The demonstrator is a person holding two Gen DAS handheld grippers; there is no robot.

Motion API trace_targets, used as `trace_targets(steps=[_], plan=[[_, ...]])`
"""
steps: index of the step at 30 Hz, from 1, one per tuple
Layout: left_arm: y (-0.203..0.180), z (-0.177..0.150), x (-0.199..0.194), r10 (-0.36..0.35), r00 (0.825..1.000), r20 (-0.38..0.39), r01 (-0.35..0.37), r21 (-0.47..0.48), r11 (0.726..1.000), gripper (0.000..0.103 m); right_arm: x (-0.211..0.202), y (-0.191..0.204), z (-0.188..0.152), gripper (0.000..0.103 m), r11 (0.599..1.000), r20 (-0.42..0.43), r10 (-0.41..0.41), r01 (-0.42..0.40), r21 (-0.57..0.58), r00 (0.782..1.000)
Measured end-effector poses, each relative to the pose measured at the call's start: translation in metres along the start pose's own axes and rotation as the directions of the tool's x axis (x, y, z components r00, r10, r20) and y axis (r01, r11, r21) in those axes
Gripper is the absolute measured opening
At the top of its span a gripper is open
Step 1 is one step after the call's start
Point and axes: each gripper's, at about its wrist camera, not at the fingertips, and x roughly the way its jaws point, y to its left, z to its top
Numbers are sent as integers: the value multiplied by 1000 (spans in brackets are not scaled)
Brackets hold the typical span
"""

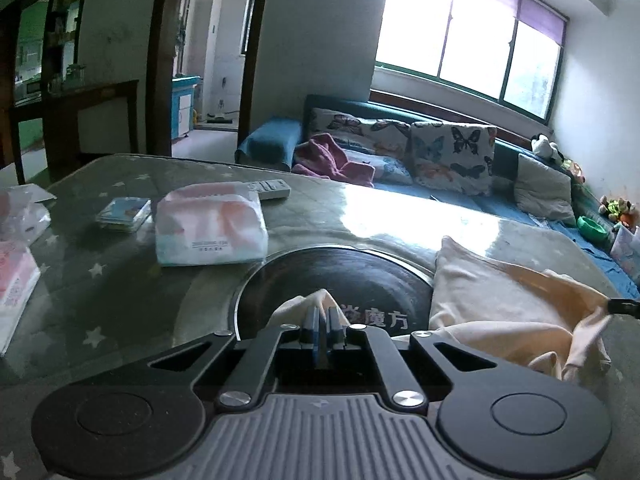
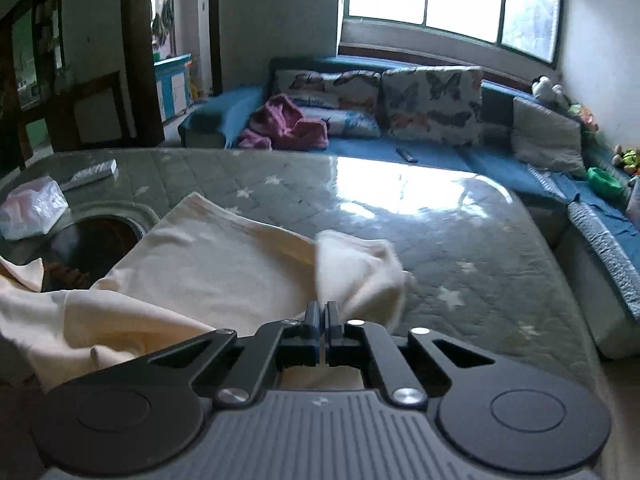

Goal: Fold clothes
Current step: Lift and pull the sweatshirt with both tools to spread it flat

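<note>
A cream garment (image 1: 492,300) lies rumpled on the star-patterned table cover (image 1: 120,264), to the right in the left wrist view. My left gripper (image 1: 323,312) is shut on one corner of it, held over the dark round glass inset (image 1: 360,272). In the right wrist view the same cream garment (image 2: 208,264) spreads across the left and centre. My right gripper (image 2: 322,310) is shut on a bunched fold of it, and a blurred flap (image 2: 360,268) of the cloth stands up just beyond the fingertips. The right gripper's tip (image 1: 624,306) shows at the left view's right edge.
A tissue pack (image 1: 210,226), a small card box (image 1: 124,208) and a remote (image 1: 272,189) lie on the far left of the table. More packets (image 1: 16,280) sit at the left edge. A blue sofa (image 2: 460,160) with cushions and a pink cloth (image 2: 288,124) runs behind.
</note>
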Motion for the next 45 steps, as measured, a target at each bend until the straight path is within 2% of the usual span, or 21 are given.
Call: trace_targets(steps=[8, 11, 14, 19, 23, 25, 26, 28, 33, 34, 35, 37, 39, 41, 45], plan=[[16, -10, -27, 35, 999, 6, -36, 12, 999, 0, -80, -26, -38, 1, 997, 60, -77, 77, -6, 995], [10, -19, -33, 8, 1000, -22, -7, 49, 999, 1, -113, -41, -62, 1, 991, 61, -136, 134, 26, 989], [-7, -28, -33, -50, 996, -71, 56, 91, 994, 2, -127, -58, -87, 1, 981, 7, -176, 175, 88, 984], [-65, -35, -26, -180, 978, -108, 199, 199, 960, 4, -122, -52, -97, 8, 990, -18, -131, 132, 56, 991], [-108, -38, -17, -251, 960, -123, 275, 270, 923, 16, -102, -29, -85, 31, 998, 8, -56, 57, -10, 998], [-125, -38, -10, -273, 952, -136, 302, 303, 904, 19, -85, -17, -78, 31, 999, 8, -26, 27, -47, 1000], [-132, -39, -5, -285, 948, -144, 317, 319, 893, 24, -76, -12, -76, 32, 998, 3, -19, 19, -65, 1000], [-145, -42, 5, -289, 944, -159, 328, 353, 876, 27, -56, -4, -72, 33, 994, -8, -23, 22, -108, 1000], [-168, -55, 27, -289, 934, -210, 355, 450, 819, 27, -20, 5, -71, 30, 986, -61, -39, 29, -167, 997], [-170, -57, 31, -276, 937, -213, 345, 465, 815, 27, -17, 5, -72, 30, 984, -64, -45, 33, -173, 997], [-172, -60, 35, -263, 940, -215, 336, 480, 810, 27, -16, 3, -73, 26, 983, -69, -52, 39, -178, 996], [-171, -62, 39, -261, 937, -233, 344, 478, 808, 26, -19, -1, -74, 13, 985, -62, -60, 49, -163, 996], [-168, -65, 43, -257, 933, -251, 350, 469, 811, 20, -25, -8, -77, 6, 987, -50, -69, 62, -146, 996], [-166, -67, 41, -259, 933, -249, 350, 476, 807, 9, -35, -16, -78, 3, 987, -25, -101, 97, -131, 995], [-160, -66, 29, -282, 932, -226, 358, 474, 804, 6, -57, -35, -84, 2, 983, 18, -164, 165, -83, 986]])
